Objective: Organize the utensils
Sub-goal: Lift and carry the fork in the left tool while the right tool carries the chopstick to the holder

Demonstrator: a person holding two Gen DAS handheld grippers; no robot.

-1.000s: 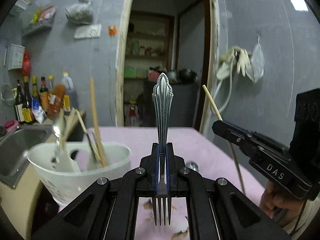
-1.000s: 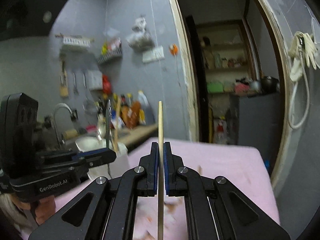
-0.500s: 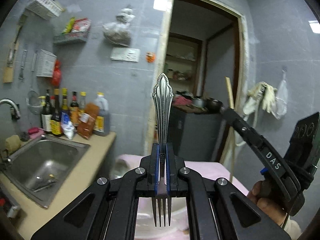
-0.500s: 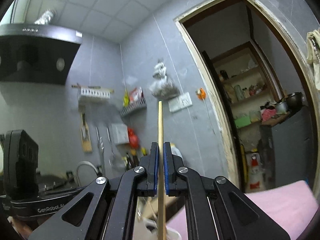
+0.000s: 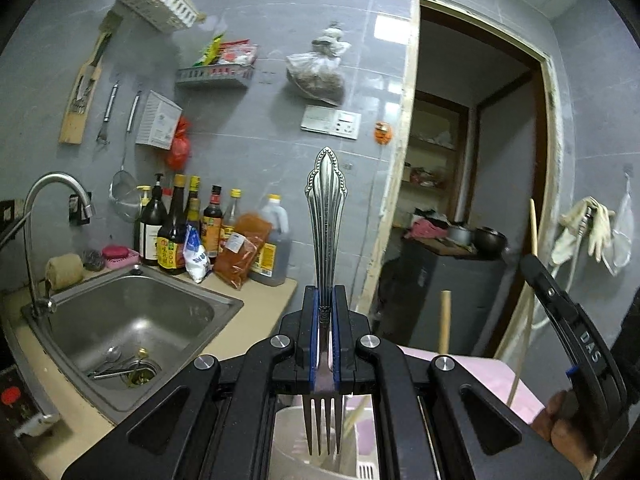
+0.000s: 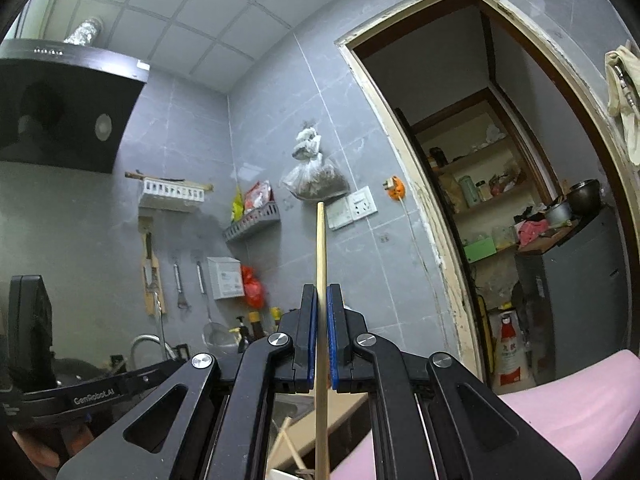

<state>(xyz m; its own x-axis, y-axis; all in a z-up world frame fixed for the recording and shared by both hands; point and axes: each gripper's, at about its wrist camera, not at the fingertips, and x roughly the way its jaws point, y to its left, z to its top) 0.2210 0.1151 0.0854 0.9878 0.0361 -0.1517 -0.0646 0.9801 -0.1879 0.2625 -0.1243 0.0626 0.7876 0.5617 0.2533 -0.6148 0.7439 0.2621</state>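
My left gripper [image 5: 325, 292] is shut on a silver fork [image 5: 326, 216], ornate handle pointing away and tines toward the camera. The tines hang over a white utensil holder [image 5: 292, 444] at the bottom edge, where a wooden stick [image 5: 445, 320] stands up. My right gripper [image 6: 321, 292] is shut on a pale wooden chopstick [image 6: 321, 248] that runs straight up between the blue pads. In the left wrist view the right gripper [image 5: 534, 264] is at the right edge with a hand below it and the chopstick [image 5: 532, 228] rising from it. The left gripper [image 6: 168, 366] shows at the right wrist view's lower left.
A steel sink [image 5: 132, 320] with a faucet [image 5: 52, 188] lies to the left, with sauce bottles [image 5: 192, 232] behind it on the counter. The pink table [image 6: 580, 392] is at lower right. An open doorway [image 5: 472, 200] and hanging wall tools lie ahead; a range hood [image 6: 60, 112] is upper left.
Both grippers rose and swung left toward the sink wall. The white holder went from the left of the fork to beneath its tines. Both grips held.
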